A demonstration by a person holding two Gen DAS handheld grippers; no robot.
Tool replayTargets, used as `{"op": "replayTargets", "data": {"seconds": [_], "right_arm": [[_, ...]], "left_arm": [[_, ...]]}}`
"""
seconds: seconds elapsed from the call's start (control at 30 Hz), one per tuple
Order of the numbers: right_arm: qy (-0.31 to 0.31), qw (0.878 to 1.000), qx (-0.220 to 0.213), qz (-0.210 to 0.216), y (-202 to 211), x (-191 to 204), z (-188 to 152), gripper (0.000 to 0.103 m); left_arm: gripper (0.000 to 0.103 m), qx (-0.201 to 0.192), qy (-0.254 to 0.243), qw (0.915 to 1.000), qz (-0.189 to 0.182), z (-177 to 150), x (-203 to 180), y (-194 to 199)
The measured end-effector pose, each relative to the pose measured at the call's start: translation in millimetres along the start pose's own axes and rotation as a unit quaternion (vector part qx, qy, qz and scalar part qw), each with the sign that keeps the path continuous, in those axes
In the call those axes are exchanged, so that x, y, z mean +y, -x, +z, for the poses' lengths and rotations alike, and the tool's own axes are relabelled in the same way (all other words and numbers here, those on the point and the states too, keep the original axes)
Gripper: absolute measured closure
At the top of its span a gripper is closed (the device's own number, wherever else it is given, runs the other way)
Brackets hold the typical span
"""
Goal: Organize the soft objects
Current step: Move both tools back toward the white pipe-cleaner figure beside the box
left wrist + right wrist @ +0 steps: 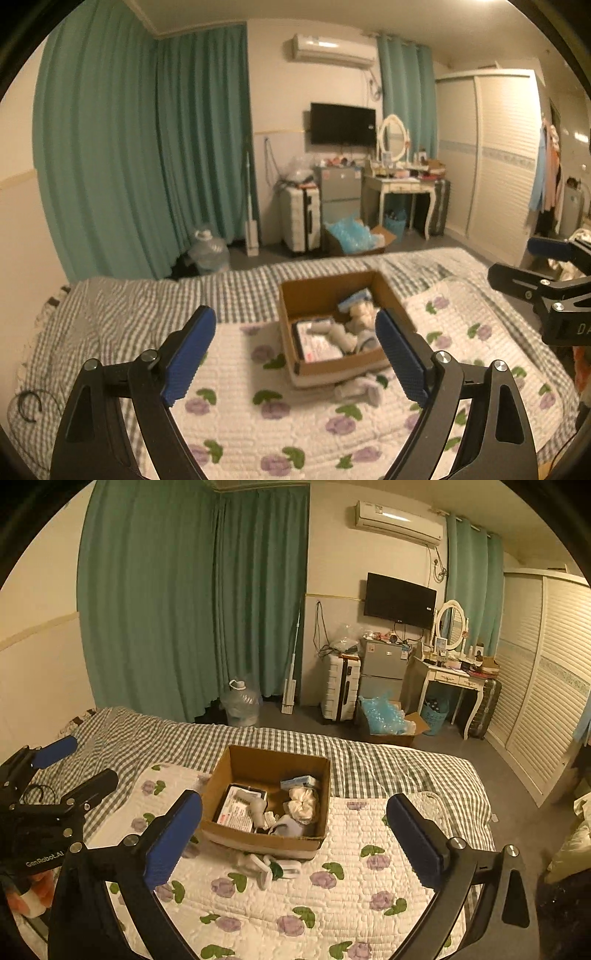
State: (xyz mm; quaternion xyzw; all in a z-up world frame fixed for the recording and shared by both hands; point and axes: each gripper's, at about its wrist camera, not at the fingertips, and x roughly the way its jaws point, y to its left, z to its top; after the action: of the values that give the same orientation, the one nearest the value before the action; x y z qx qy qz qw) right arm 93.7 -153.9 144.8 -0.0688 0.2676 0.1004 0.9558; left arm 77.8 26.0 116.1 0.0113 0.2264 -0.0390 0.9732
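Two grippers, left gripper and right gripper, gaping wide, gripping nothing.
Hovering over one cardboard box at twelve o'clock; one white sock pair lying at its six.

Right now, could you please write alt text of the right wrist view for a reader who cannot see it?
An open cardboard box holding soft items sits on a bed's floral quilt, seen between the empty, wide-open jaws of the right gripper. A few small white items lie on the quilt beside the box, and the left gripper shows at the left edge.
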Motion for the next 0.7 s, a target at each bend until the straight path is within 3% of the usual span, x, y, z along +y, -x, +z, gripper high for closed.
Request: {"op": "replayTargets", "data": {"seconds": [0.3, 0.7], "right_arm": [[-0.005, 0.998, 0.061, 0.016, -61, 11, -44, 0.002], [-0.013, 0.984, 0.172, 0.047, -187, 25, -133, 0.002]], "left_arm": [[0.013, 0.046, 0.007, 0.9988, 0.015, -49, 5, -34], [0.013, 0.118, 0.025, 0.9920, 0.037, -128, 22, -116]]}}
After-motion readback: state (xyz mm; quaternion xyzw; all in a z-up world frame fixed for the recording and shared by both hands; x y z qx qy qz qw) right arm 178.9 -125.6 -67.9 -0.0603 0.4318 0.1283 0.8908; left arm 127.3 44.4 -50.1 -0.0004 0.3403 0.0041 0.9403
